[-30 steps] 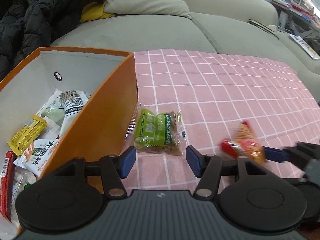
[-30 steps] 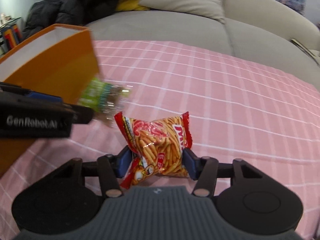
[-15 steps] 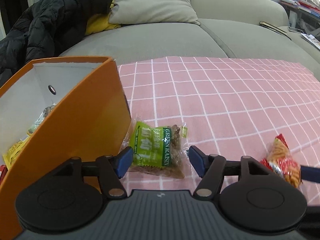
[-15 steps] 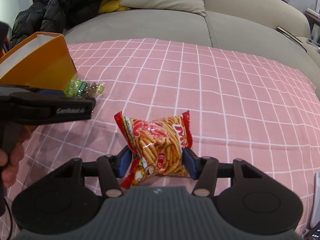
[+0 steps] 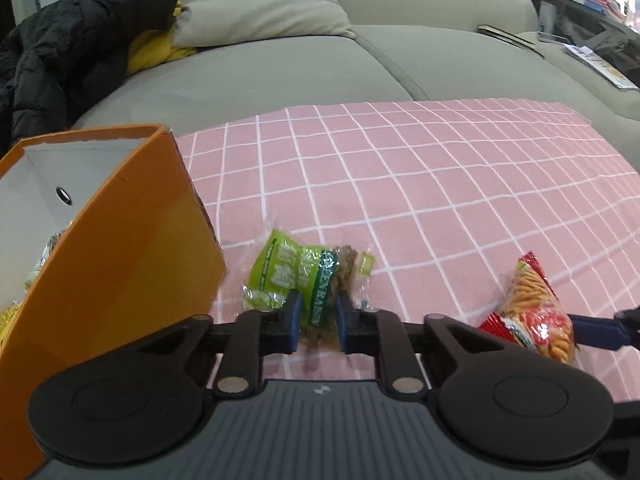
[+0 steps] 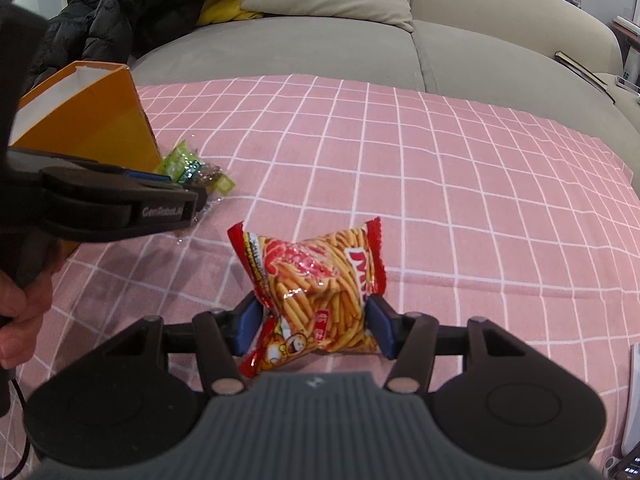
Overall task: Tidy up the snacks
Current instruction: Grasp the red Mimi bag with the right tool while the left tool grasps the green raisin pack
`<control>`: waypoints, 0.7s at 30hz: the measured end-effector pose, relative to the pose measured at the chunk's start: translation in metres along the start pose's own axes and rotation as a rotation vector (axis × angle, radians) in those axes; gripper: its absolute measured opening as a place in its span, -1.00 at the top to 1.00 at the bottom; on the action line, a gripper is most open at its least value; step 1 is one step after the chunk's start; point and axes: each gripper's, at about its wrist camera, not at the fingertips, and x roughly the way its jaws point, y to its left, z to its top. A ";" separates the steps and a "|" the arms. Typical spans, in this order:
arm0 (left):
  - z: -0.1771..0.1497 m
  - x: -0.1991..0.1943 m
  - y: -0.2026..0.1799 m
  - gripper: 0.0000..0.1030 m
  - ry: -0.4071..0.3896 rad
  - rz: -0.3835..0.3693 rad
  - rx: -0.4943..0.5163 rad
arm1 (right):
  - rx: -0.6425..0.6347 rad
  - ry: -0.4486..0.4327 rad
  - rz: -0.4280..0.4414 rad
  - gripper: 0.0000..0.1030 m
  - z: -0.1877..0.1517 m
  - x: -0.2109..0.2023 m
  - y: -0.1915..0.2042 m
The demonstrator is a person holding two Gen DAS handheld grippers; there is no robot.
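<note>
- On a pink checked cloth [image 5: 440, 184] spread over a grey sofa [image 5: 280, 76], the left gripper [image 5: 318, 326] has its blue pads pinched hard on the near end of a green raisin packet [image 5: 296, 272]; the packet lies just beside the right-hand wall of the orange box [image 5: 132, 248], at the cloth's left edge.
- The right gripper [image 6: 312, 326] stands partly closed with both pads against the flanks of a red packet of snack sticks [image 6: 316, 280]; the packet sits nearer the cloth's front edge, well apart from the box.
- Risk one: the left grip takes only the crinkled end of the wrapper; slick film could slip free on the lift, dropping the raisins short of the box.
- Risk two: the box wall rises tall and close beside the packet; a low swing across could knock or tip the box, where other snacks already lie.
- Risk three: the puffed red packet could burst, or its sticks crush, under a tighter squeeze; a looser one could let it slide out.
- Risk four: the two grippers work near each other; both heading for the box together could collide.
</note>
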 end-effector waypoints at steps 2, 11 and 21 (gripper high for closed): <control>-0.006 -0.001 0.003 1.00 0.050 -0.076 -0.020 | -0.002 0.001 -0.001 -0.06 -0.004 -0.003 0.000; -0.033 -0.019 0.003 0.57 0.045 -0.103 -0.038 | 0.019 -0.002 -0.019 -0.05 -0.019 -0.015 -0.007; 0.008 -0.012 0.006 -0.44 -0.063 0.021 -0.044 | 0.034 0.010 -0.028 -0.06 -0.007 -0.006 -0.012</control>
